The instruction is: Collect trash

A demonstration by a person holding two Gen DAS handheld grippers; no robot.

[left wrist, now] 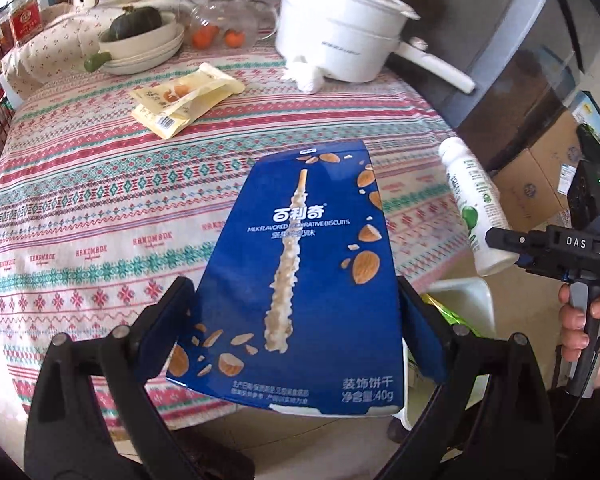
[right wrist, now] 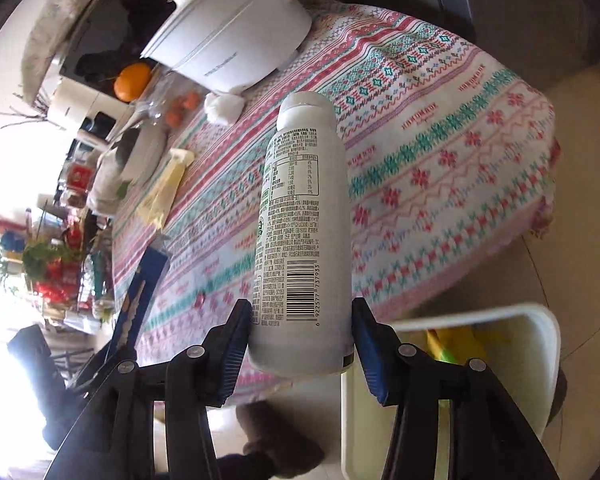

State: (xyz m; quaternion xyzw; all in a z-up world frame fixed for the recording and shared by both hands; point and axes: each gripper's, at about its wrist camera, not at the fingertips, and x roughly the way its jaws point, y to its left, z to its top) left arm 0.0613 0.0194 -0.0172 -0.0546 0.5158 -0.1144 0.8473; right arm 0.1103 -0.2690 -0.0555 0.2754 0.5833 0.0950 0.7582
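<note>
My left gripper (left wrist: 296, 320) clamps a blue biscuit box (left wrist: 300, 264); my right gripper (right wrist: 300, 344) clamps a white bottle (right wrist: 304, 236), above the patterned tablecloth (left wrist: 80, 208).

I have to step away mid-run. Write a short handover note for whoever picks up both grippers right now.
Left gripper: shut on the blue biscuit box, held over the table edge.
Right gripper: shut on the white drink bottle, near the white bin.
Done: both items lifted; bin already holds some wrappers.
Left: drop both into the bin, then fetch the yellow snack packets and crumpled tissue from the table.
</note>
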